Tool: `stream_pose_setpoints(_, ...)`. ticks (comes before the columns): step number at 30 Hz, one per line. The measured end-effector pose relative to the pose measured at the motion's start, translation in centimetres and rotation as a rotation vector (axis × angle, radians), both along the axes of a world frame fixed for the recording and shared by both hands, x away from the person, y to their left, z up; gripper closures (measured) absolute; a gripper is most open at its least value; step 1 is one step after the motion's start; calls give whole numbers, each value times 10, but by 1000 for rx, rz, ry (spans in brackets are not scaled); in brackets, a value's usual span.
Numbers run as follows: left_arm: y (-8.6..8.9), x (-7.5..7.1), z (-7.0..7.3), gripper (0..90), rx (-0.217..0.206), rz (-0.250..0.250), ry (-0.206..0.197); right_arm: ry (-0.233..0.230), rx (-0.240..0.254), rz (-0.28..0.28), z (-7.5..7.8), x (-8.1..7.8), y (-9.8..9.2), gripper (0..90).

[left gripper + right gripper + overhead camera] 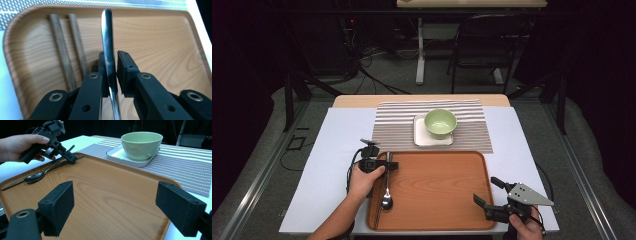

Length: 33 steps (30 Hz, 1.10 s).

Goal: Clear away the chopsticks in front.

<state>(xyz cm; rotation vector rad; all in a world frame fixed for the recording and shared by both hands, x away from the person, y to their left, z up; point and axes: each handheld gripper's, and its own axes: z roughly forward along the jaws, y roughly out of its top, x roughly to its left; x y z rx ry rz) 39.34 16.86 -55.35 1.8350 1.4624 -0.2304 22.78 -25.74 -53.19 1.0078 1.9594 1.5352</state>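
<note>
Left gripper (112, 72) straddles the spoon (387, 192) handle on the tray (437, 200), fingers (126, 70) barely apart and not clamping; right gripper (120, 207) wide open, empty; spoon not lifted, bowl (440, 122) on mat awaits.

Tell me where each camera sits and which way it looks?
High view: above the table, looking down on tray; both hands show.
Left gripper view: on the left gripper, facing spoon and chopsticks.
Right gripper view: on the right gripper, facing bowl; left hand shows.
All share the tray.
</note>
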Motion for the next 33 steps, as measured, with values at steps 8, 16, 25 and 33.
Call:
stream_pose_setpoints(8, -1, 8, -1, 781, -9, 20, -16, 0, 0, 1, 0, 0, 0, 147)
stream_pose_setpoints(16, -6, 19, 1, 769, -11, 15, -33, 3, 1, 1, 0, 0, 0, 146)
stream_pose_setpoints(25, -12, 32, -2, 768, 0, 25, -37, 2, 1, 1, 0, 0, 0, 146)
stream_pose_setpoints(33, -9, 35, -1, 761, -8, 39, -51, 2, 0, 1, 0, 1, 0, 147)
